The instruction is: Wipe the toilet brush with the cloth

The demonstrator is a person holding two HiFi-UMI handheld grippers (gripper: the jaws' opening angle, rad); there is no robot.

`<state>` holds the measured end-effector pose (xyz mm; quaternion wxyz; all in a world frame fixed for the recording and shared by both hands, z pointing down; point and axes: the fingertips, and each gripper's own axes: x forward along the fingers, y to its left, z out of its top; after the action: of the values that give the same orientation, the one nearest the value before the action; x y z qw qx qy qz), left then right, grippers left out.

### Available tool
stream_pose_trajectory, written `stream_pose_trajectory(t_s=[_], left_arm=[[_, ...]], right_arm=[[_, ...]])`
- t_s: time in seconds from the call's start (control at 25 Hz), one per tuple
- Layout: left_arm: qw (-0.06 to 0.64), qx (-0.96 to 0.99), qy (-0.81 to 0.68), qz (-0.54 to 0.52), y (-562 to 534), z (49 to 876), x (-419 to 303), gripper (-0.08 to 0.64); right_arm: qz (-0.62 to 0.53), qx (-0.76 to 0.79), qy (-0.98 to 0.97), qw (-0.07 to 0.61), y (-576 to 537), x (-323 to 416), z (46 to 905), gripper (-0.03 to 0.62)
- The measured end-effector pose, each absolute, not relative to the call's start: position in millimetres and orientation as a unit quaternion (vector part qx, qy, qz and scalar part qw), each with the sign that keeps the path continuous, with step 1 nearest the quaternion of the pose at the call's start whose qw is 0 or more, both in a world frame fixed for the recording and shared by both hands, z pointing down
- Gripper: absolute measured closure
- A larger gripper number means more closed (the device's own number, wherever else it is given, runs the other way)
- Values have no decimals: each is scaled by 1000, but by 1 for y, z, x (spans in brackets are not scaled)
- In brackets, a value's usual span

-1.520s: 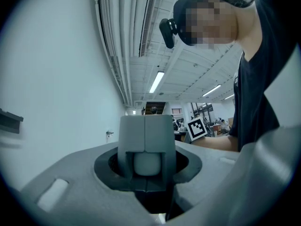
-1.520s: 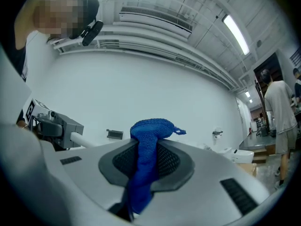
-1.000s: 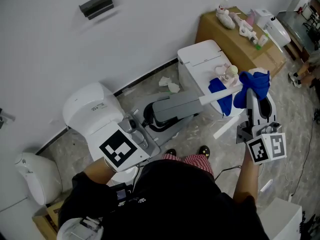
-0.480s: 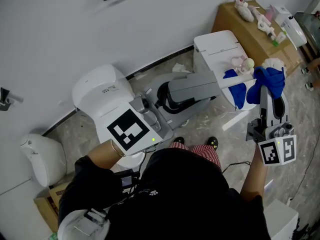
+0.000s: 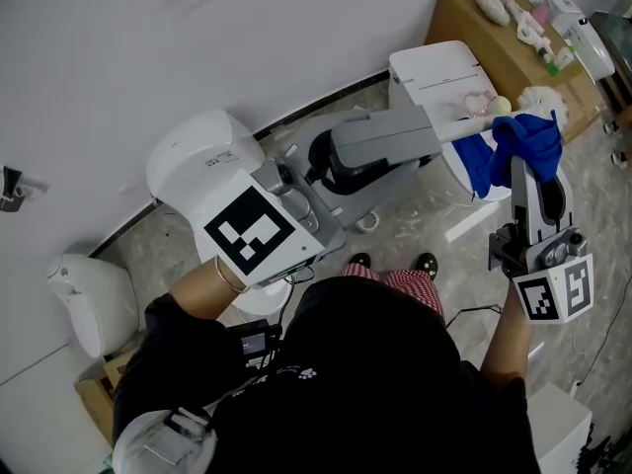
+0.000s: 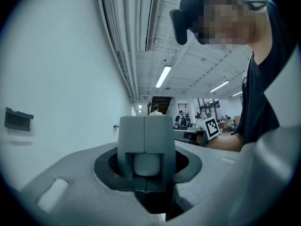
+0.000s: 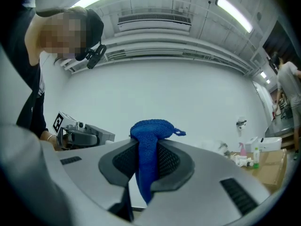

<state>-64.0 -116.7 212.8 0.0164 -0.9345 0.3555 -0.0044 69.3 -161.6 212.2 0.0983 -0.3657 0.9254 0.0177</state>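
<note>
The person holds the toilet brush (image 5: 462, 125) level in the air, toward 2 o'clock in the head view, above a marbled floor (image 5: 415, 225). It is a slim white stick with a tuft of white bristles (image 5: 541, 98) at its far end. The left gripper (image 5: 427, 129) reaches in from 9 o'clock, its long grey jaws closed round the near part of the handle. In the left gripper view the two grey fingers (image 6: 133, 135) meet along a seam, with the pale rounded butt of the handle (image 6: 147, 164) clamped just beneath them. The right gripper (image 5: 521, 166) comes up from 5 o'clock, its jaws pinched tight on a blue cloth (image 5: 523, 138). In the right gripper view the knitted fabric bulges above the jaws and hangs down in a narrow fold between them. The cloth drapes over the shaft just short of the bristles, hiding that stretch, and a darker flap hangs below the handle at 6 o'clock. Behind, at 12 o'clock, stand a white cabinet (image 5: 434, 67) and a cardboard box (image 5: 484, 38) against the wall.
</note>
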Motion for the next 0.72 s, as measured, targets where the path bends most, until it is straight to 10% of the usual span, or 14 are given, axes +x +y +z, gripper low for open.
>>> stream_pose_trajectory(t_s=[0.72], left_arm=[[23,-925,378,-19,-117,219,-73,396]], right_arm=[[-10,-304,947,103,-137,44,222,522]])
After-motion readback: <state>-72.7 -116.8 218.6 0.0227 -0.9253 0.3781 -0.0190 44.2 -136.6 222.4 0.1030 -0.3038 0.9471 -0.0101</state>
